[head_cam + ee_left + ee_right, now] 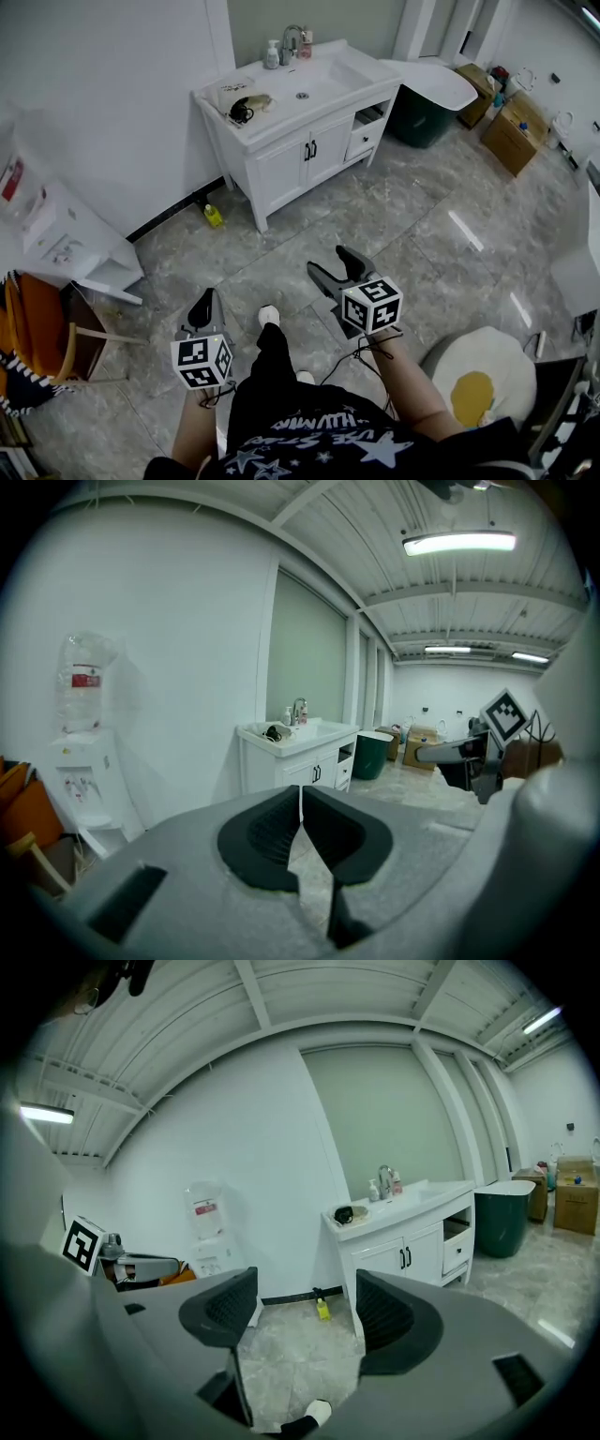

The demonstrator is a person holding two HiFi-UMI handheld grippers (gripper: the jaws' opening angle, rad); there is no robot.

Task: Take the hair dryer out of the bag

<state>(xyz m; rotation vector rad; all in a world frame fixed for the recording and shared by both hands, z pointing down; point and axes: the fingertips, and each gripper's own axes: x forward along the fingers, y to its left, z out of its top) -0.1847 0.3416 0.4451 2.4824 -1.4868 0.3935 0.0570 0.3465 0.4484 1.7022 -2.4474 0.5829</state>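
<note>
A pale bag (246, 103) with a black thing in it, apparently the hair dryer (240, 113), lies on the left end of the white sink cabinet (291, 150), far ahead of both grippers. It also shows small in the left gripper view as the bag (273, 732) and in the right gripper view as the bag (347, 1214). My left gripper (203, 306) is held over the floor with its jaws shut and empty (301, 803). My right gripper (330, 262) hovers beside it, jaws wide open with nothing between them (305, 1312).
A white water dispenser (56, 234) stands against the left wall, with an orange chair (37, 328) nearer. A yellow bottle (214, 216) lies on the floor by the cabinet. A green bin (422, 117), cardboard boxes (516, 131) and an egg-shaped cushion (473, 375) are to the right.
</note>
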